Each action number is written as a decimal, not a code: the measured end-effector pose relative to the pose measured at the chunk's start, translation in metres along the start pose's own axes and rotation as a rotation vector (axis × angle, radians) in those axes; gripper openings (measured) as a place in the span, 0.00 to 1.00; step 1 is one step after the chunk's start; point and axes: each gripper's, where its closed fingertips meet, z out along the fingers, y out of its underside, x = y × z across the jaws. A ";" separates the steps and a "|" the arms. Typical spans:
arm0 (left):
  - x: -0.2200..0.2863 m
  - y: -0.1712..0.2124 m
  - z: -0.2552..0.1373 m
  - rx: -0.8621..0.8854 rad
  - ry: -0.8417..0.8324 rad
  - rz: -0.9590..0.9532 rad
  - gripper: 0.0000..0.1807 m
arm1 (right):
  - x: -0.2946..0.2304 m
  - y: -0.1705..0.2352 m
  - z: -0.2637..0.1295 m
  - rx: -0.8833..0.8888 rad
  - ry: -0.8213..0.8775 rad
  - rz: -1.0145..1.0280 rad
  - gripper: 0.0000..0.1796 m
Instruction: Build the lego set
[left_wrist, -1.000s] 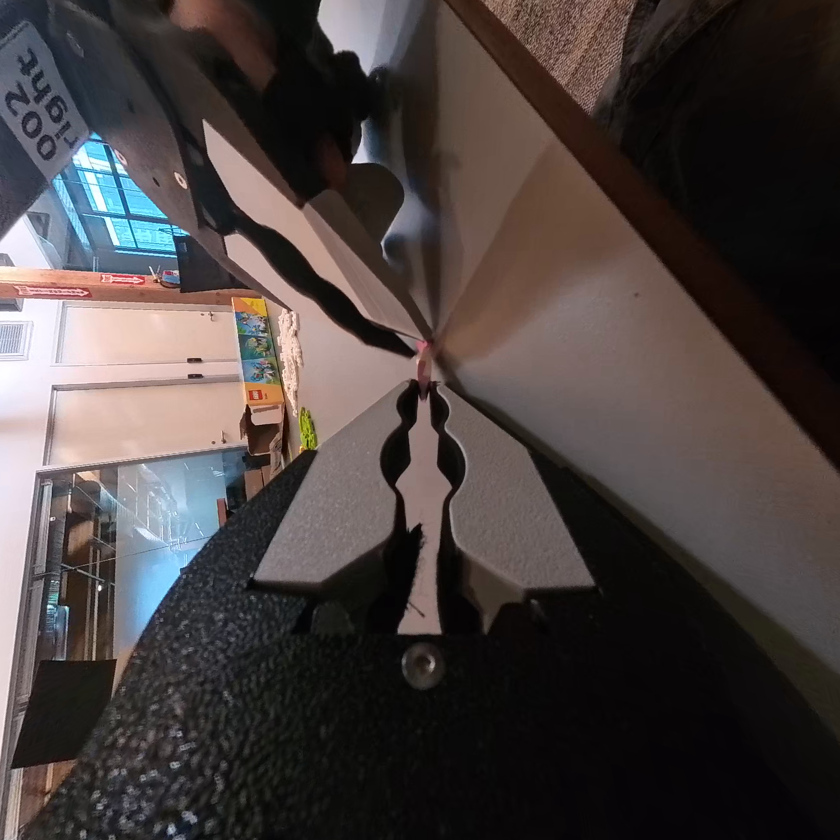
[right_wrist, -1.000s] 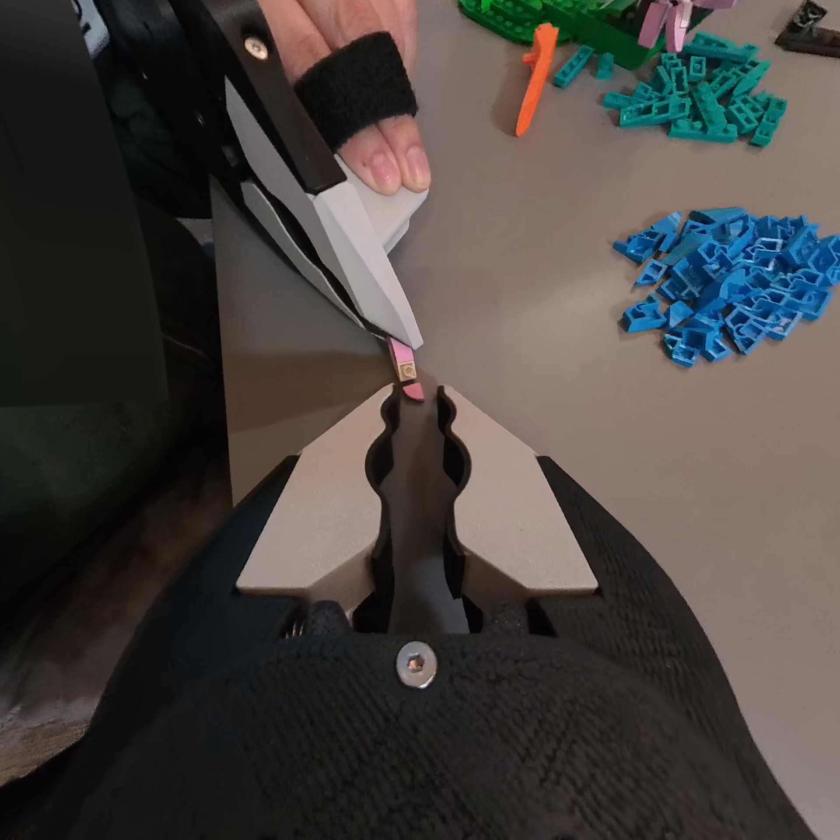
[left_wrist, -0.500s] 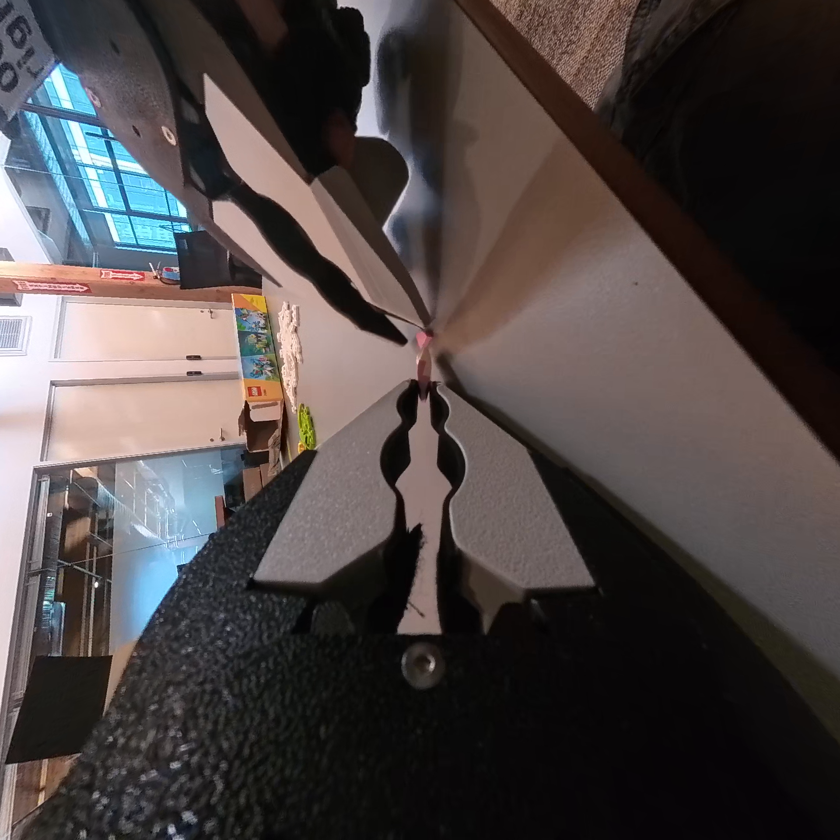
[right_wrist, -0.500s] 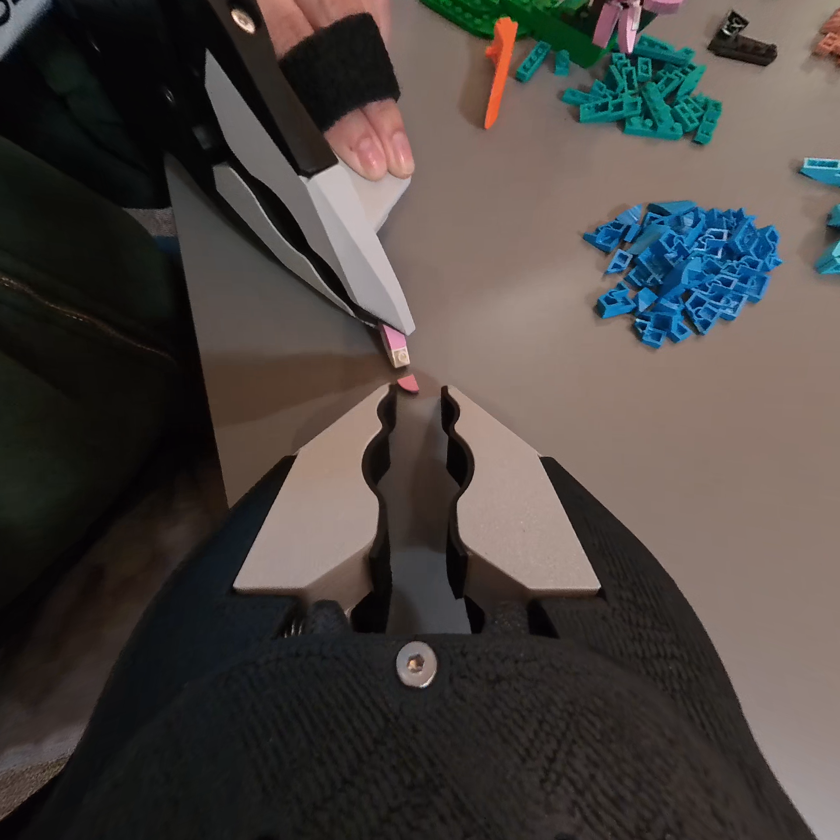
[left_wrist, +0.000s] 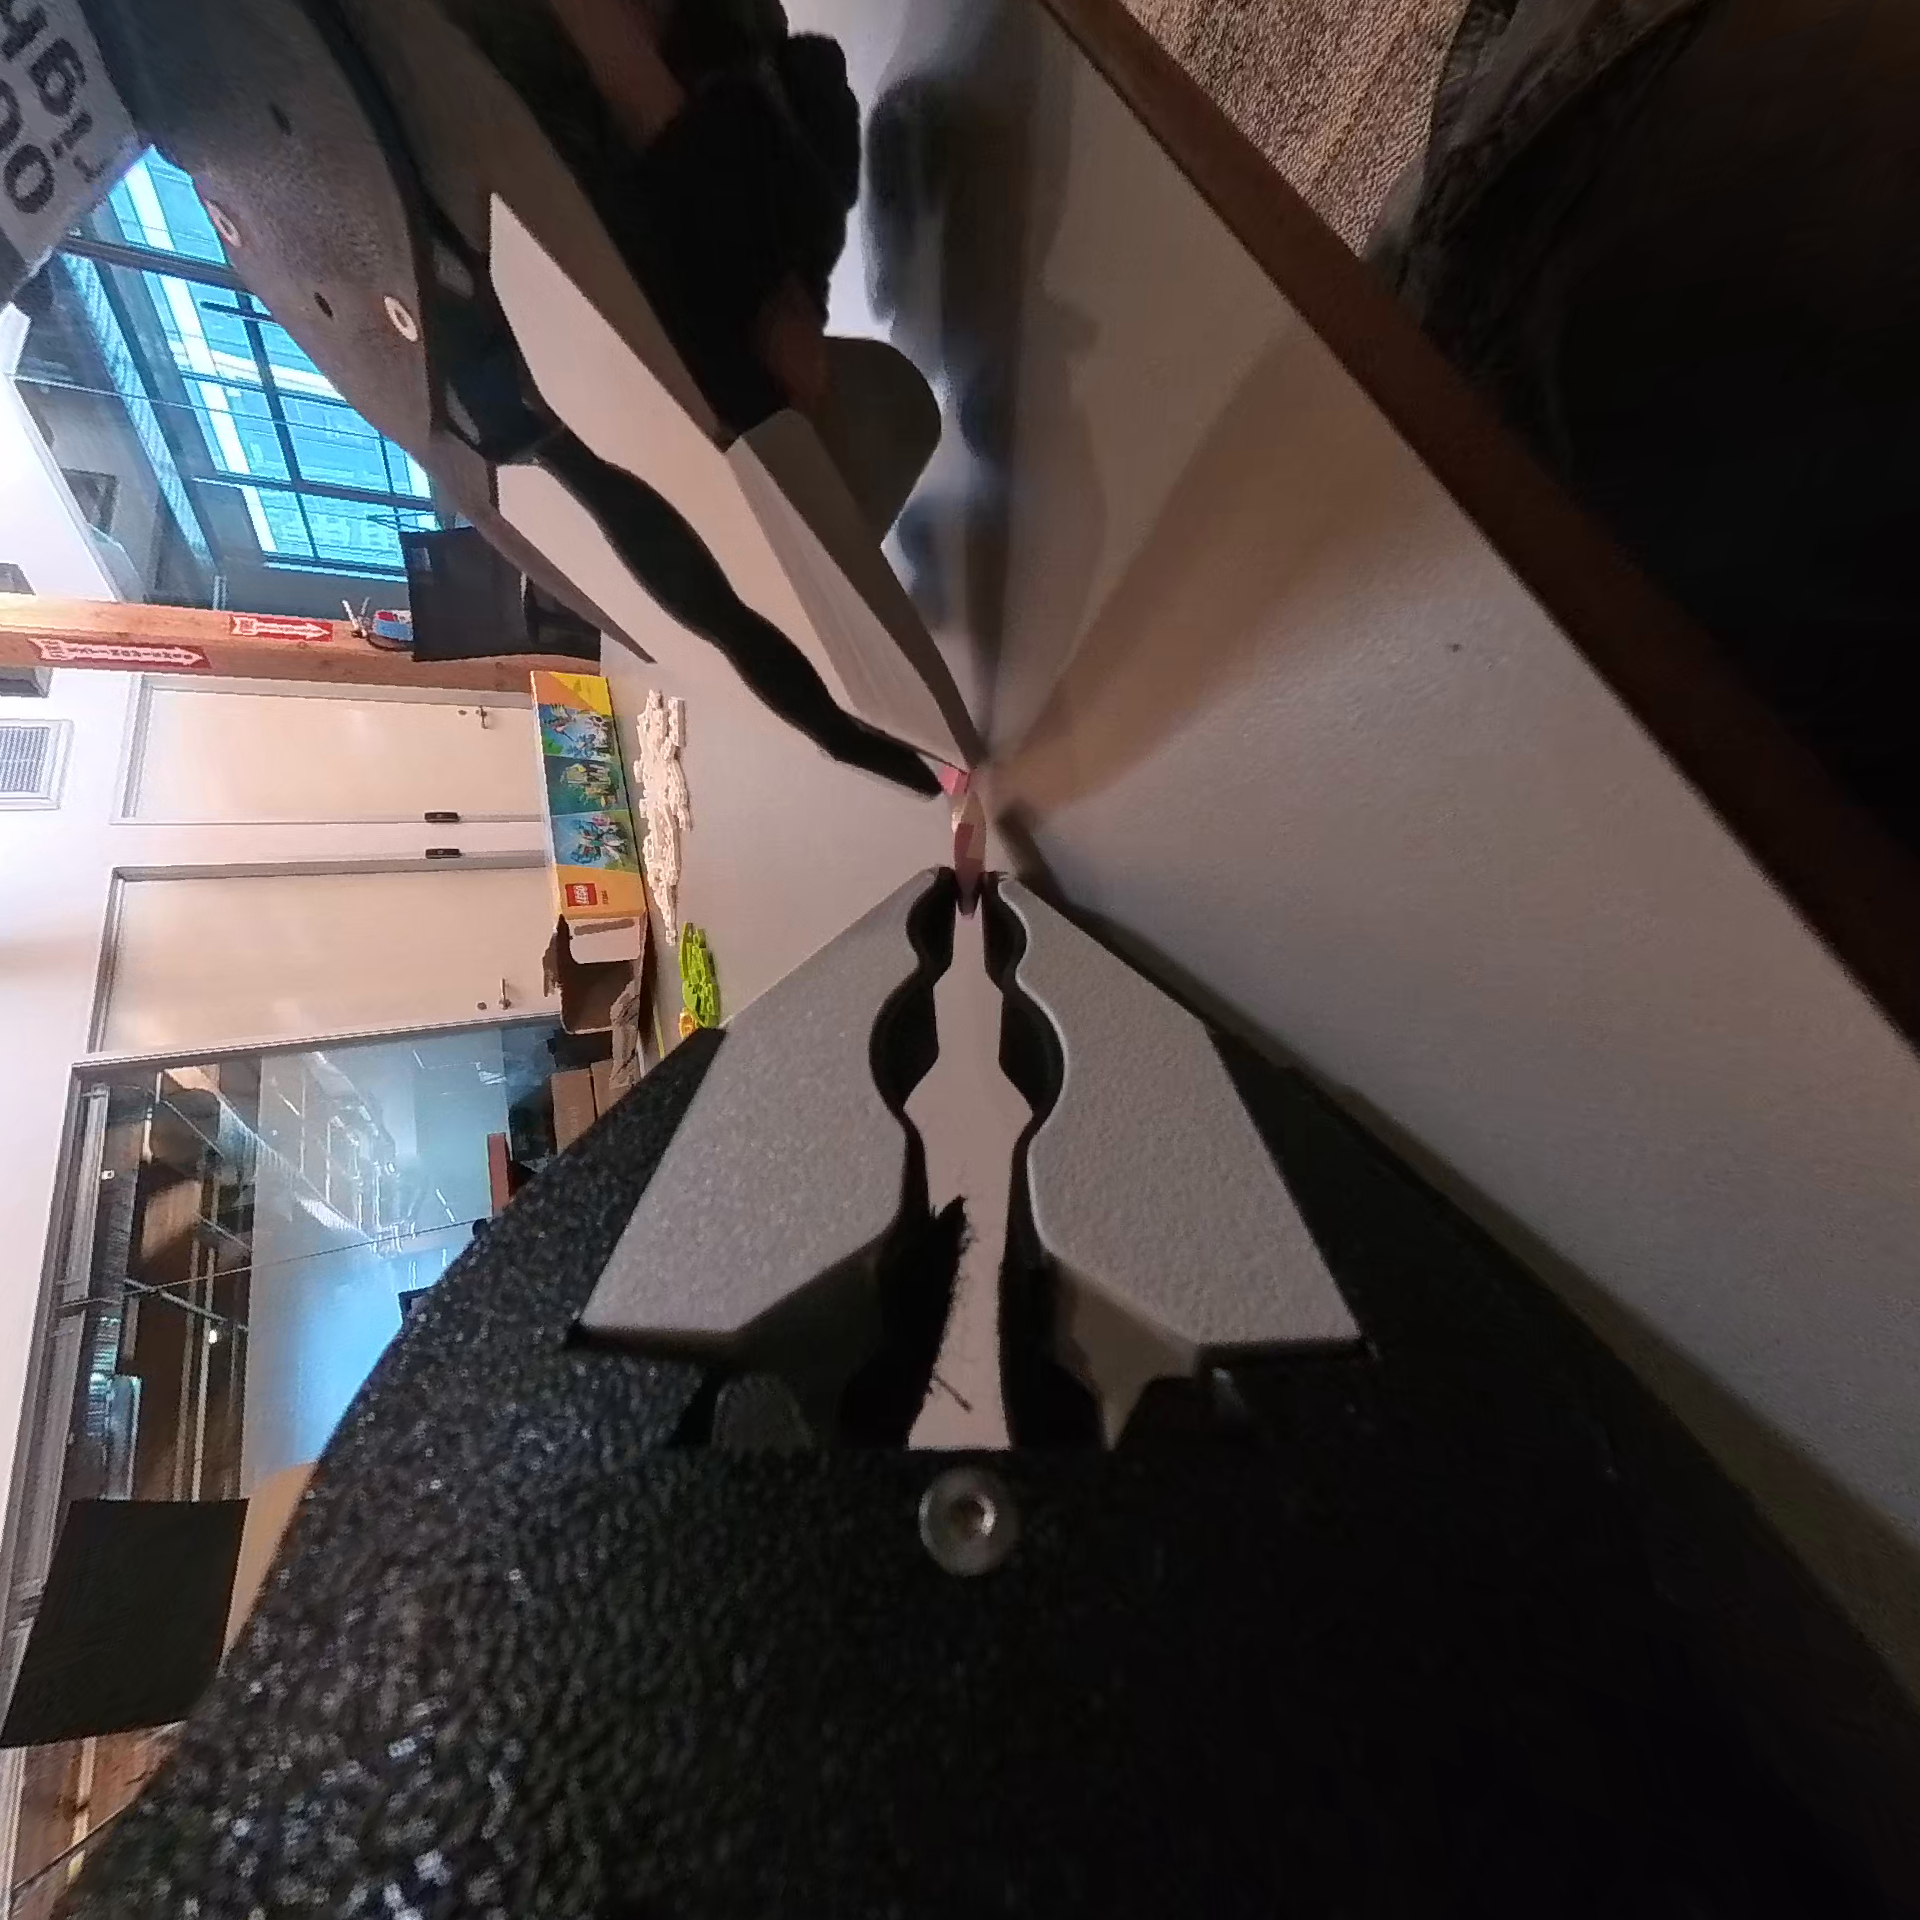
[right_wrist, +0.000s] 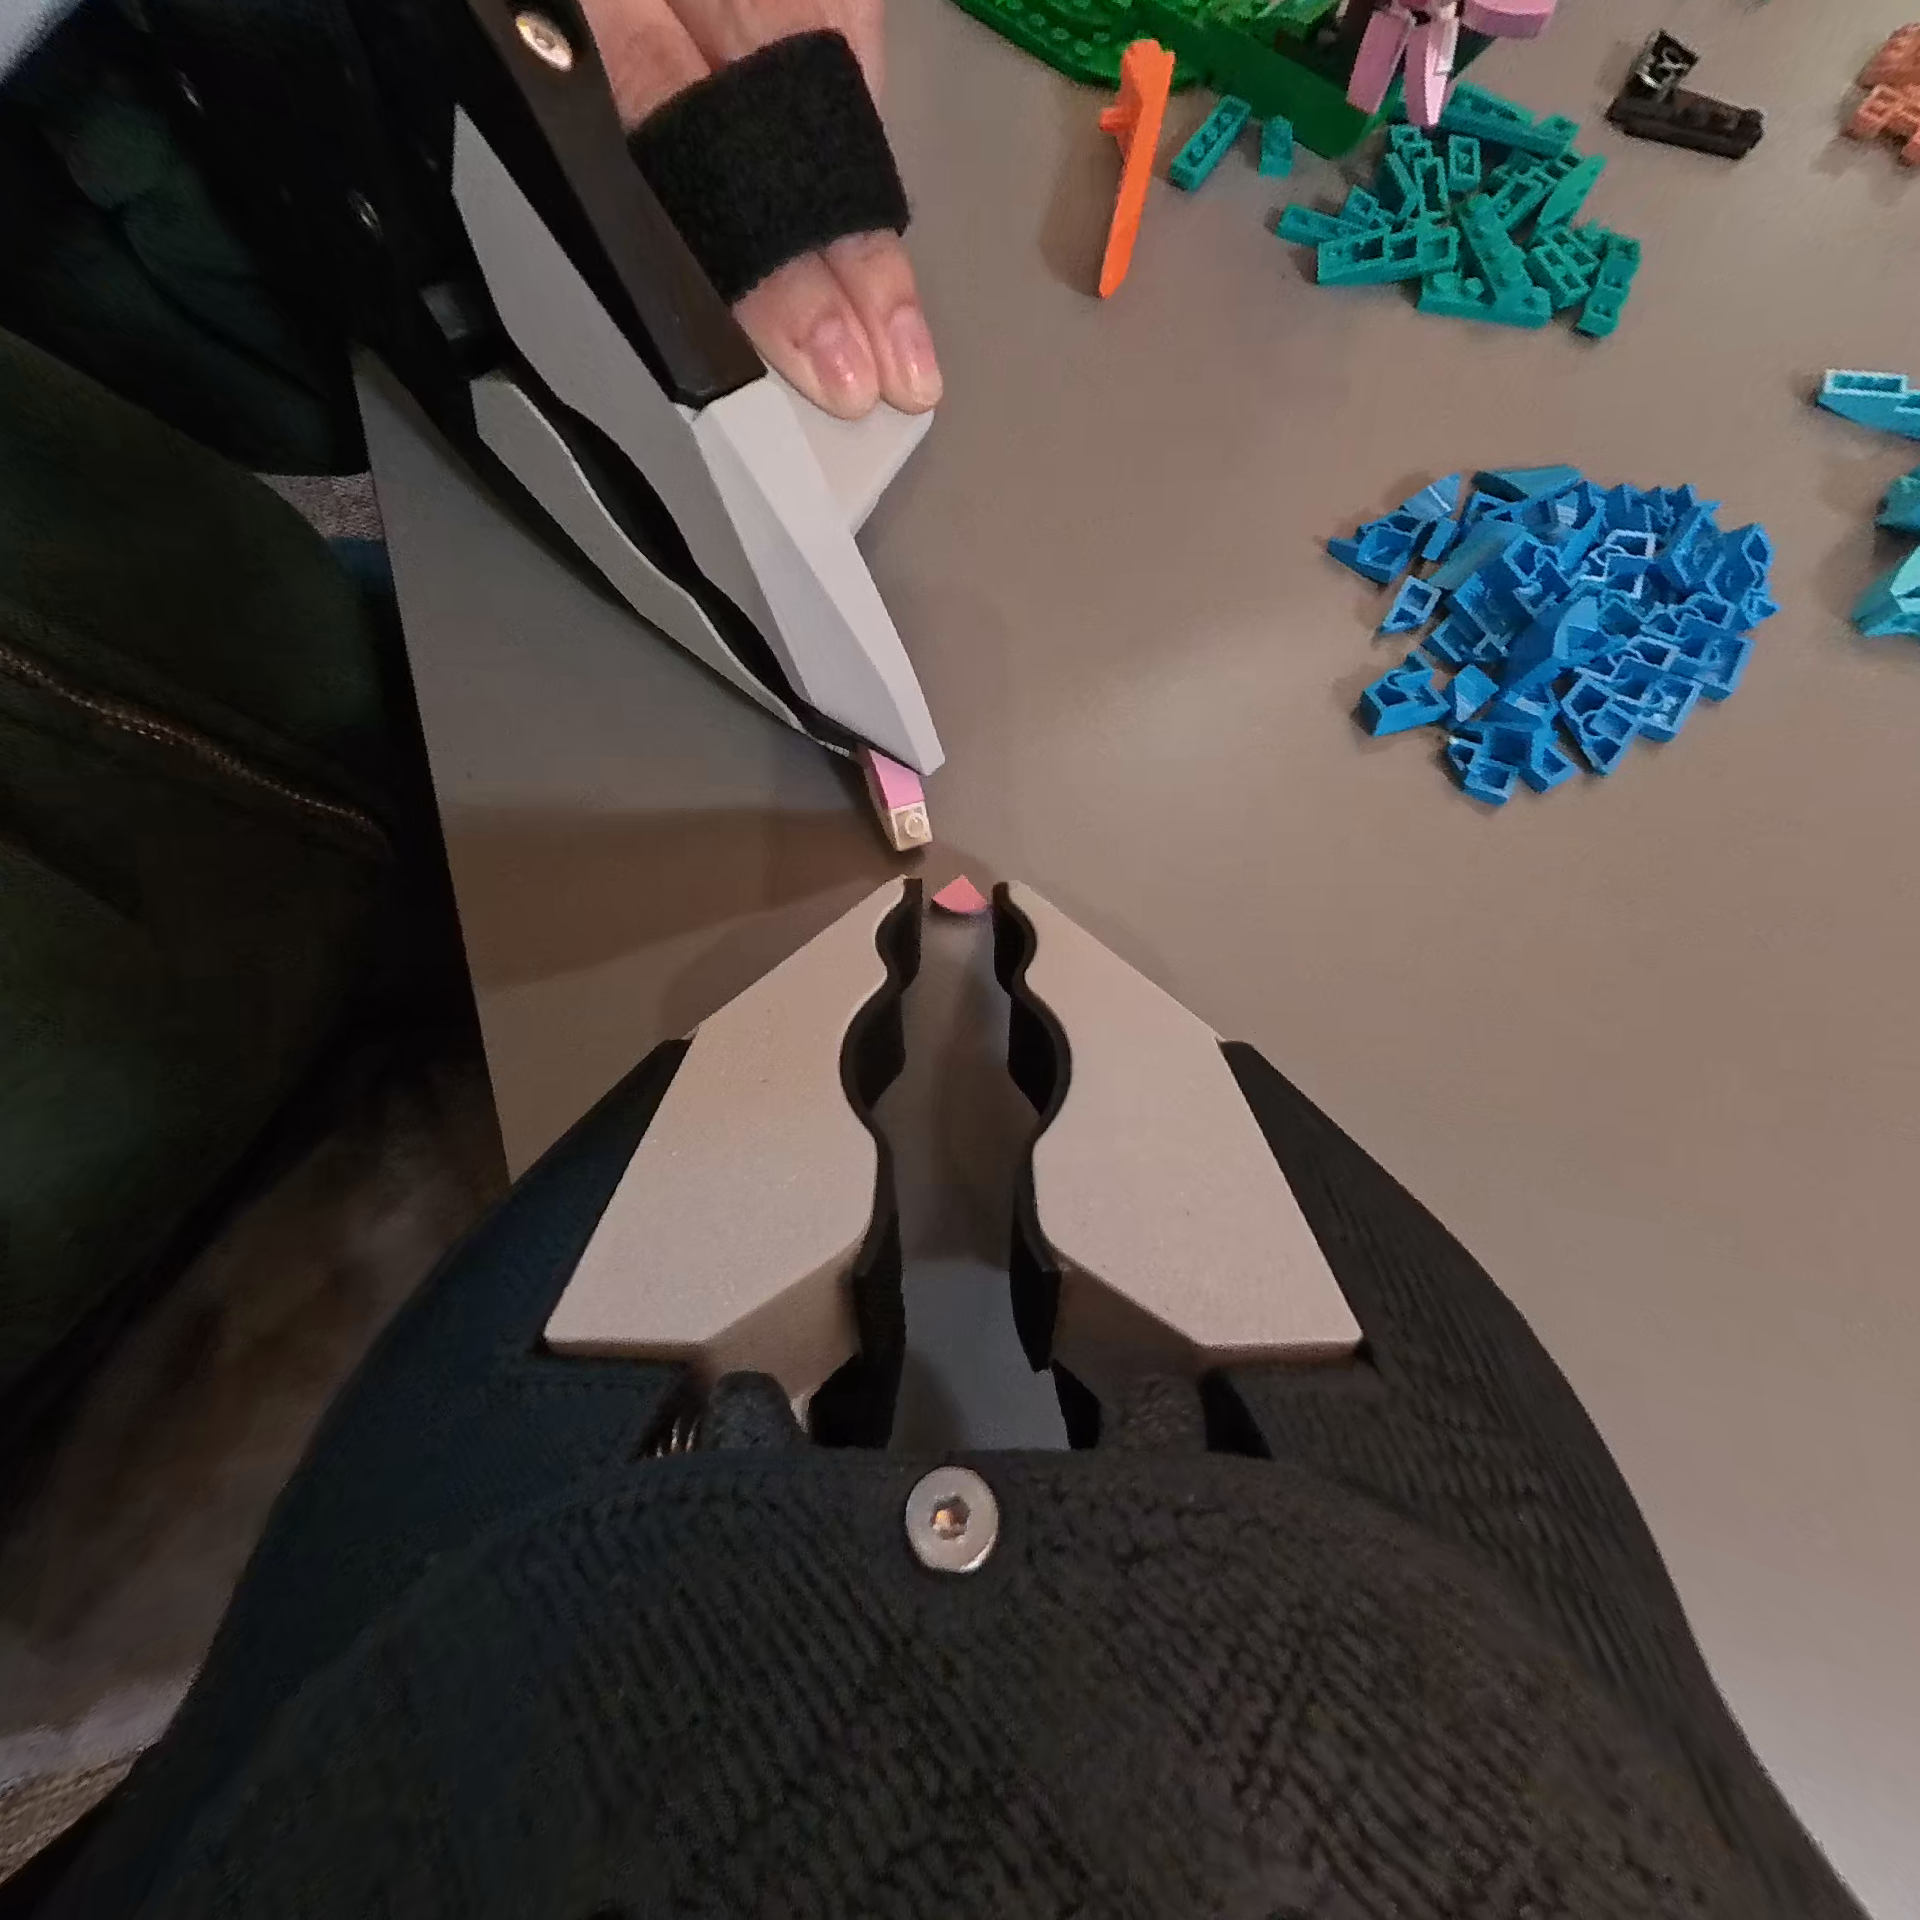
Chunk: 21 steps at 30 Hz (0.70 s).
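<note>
My left gripper is shut on a thin pink bar with a tan end. In the right wrist view the left gripper comes in from the upper left, and the pink bar sticks out of its tips. My right gripper is shut on a small pink piece, just below the bar's tan end, with a small gap between them. In the left wrist view the right gripper reaches in from the upper left. Both hover over the grey table near its edge.
On the table sit a pile of blue bricks, a pile of teal bricks, an orange piece, a green baseplate and black pieces. The set's box and white pieces lie far off. A person's lap borders the table edge. The grippers are tip to tip, or close to it. My left tips are roughly 20 cm from the green baseplate.
The small pink piece and the bar's tan end touched a second ago; now a small gap separates them. The right wrist view has shifted so the brick piles sit lower and nearer.
</note>
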 end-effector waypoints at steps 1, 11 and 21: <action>0.000 0.000 0.000 0.000 -0.001 0.000 0.01 | 0.000 0.000 0.000 0.003 -0.006 0.000 0.06; 0.000 -0.003 0.000 0.021 -0.004 0.011 0.01 | -0.004 -0.012 -0.005 0.097 -0.104 0.054 0.05; 0.000 -0.006 -0.001 0.062 -0.022 0.039 0.01 | -0.014 -0.013 0.001 0.066 -0.219 0.059 0.05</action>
